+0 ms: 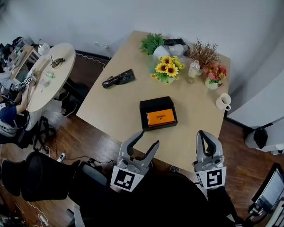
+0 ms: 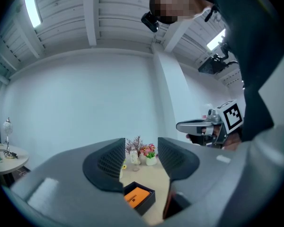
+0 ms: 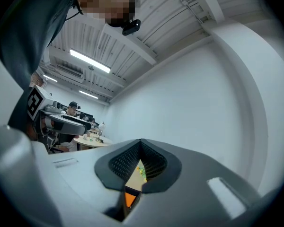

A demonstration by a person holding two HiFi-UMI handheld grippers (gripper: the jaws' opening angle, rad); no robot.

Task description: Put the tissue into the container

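Both tongs hang just off the near table edge, bottom of the frame. My left gripper has its jaws apart with nothing between them, and the right gripper is pinched closed and empty. The orange packet, which I take for the tissue, lies in the black box mid-table, so it may already be in. If I reach, I'd go straight in with the left. The table is bare all around the box; the sunflowers and mug sit further up, upper right, so no overshooting
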